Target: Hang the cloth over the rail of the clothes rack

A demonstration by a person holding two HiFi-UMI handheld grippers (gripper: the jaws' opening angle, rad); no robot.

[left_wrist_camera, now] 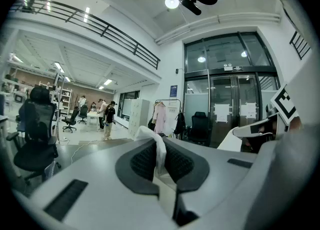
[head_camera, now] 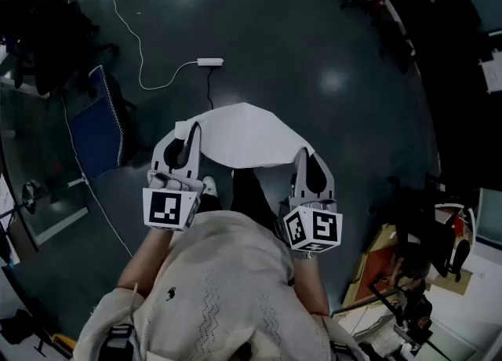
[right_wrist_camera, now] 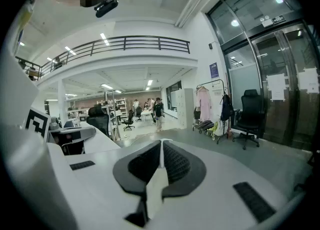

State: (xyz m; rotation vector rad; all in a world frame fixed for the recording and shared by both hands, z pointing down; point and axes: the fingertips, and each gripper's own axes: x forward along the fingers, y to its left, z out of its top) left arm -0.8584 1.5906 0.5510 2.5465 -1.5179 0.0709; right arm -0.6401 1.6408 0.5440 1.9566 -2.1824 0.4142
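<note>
A white cloth [head_camera: 245, 136] stretches between my two grippers in the head view, held up flat above the dark floor. My left gripper [head_camera: 188, 130] is shut on the cloth's left corner, and a fold of cloth [left_wrist_camera: 159, 151] shows pinched between its black pads. My right gripper [head_camera: 304, 155] is shut on the right corner, where a thin edge of cloth [right_wrist_camera: 160, 166] runs between its pads. A clothes rack [left_wrist_camera: 167, 114] with garments on it stands far off by the glass wall; it is the same clothes rack [right_wrist_camera: 212, 106] in the right gripper view.
The person's light sweater [head_camera: 227, 289] fills the lower head view. A white cable with an adapter [head_camera: 209, 62] lies on the floor ahead, and a blue chair [head_camera: 98, 120] stands at the left. Boxes and gear [head_camera: 408, 265] crowd the right. Office chairs [left_wrist_camera: 35, 139] and people stand farther off.
</note>
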